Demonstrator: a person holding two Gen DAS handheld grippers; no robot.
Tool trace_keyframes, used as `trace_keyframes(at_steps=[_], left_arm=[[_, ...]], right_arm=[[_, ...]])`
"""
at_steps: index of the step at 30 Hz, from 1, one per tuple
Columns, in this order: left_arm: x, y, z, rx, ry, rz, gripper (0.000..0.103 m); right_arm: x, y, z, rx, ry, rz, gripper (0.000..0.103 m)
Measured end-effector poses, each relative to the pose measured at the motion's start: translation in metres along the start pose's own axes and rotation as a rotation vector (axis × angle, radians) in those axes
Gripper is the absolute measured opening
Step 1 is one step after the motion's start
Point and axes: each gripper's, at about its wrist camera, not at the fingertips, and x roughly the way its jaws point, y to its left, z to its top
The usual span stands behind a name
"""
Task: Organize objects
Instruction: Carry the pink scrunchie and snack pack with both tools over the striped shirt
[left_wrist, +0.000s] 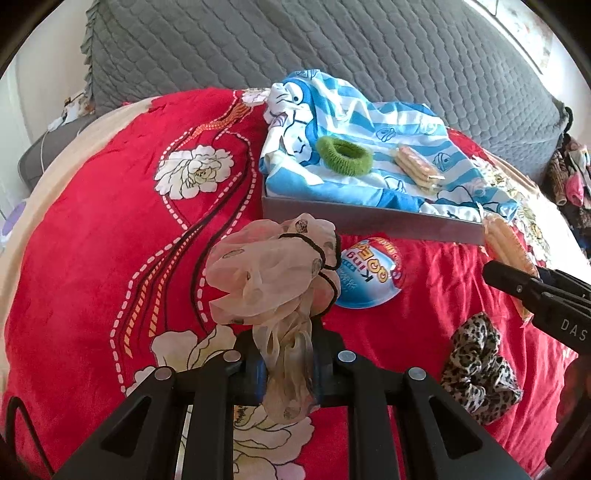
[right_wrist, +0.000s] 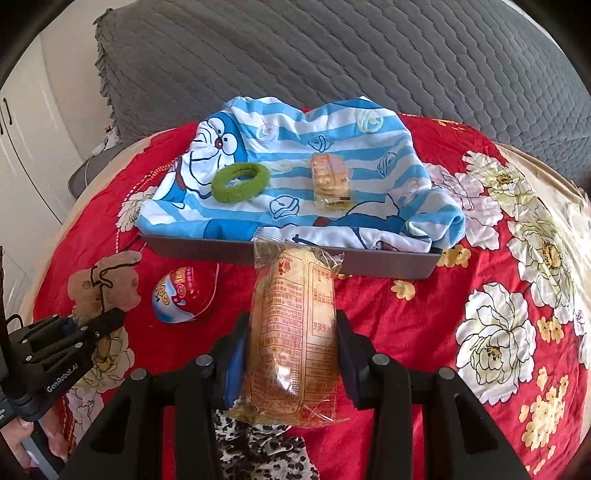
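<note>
Here your left gripper (left_wrist: 286, 363) is clenched on a sheer beige scrunchie (left_wrist: 273, 273), which billows up through the lower middle of the left wrist view with a thin black hair tie (left_wrist: 325, 254) looped over it. Your right gripper (right_wrist: 291, 354) is grasping a wrapped snack packet (right_wrist: 293, 332), standing lengthwise between the fingers in the centre of the right wrist view. Just beyond the scrunchie, a blue and red egg-shaped capsule (left_wrist: 369, 273) lies on the red floral bedspread (left_wrist: 110, 221). A leopard-print scrunchie (left_wrist: 476, 373) lies at the lower right of the left view, under your right gripper. Farther up sits a shallow grey tray (right_wrist: 388, 264), lined with a blue-striped cartoon cloth (right_wrist: 295, 129). On that cloth rest a green fuzzy hair band (right_wrist: 240, 182) and, well apart to its right, a small biscuit packet (right_wrist: 330, 181). A grey quilted cover (right_wrist: 332, 55) fills the top of both views.
</note>
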Motion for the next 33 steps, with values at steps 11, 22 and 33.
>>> trace_keyframes(at_steps=[11,22,33], left_arm=[[-0.013,-0.017,0.004,0.03,-0.019,-0.002,0.018],[-0.023,-0.03,0.013,0.026,-0.028,-0.001,0.018],[-0.029,-0.038,0.026,0.036,-0.064,-0.016,0.018]], right_arm=[[-0.016,0.006,0.002,-0.017,-0.03,0.007,0.043],[-0.033,0.013,0.005,-0.038,-0.072,0.026,0.043],[-0.038,0.014,0.009,-0.041,-0.095,0.018,0.043]])
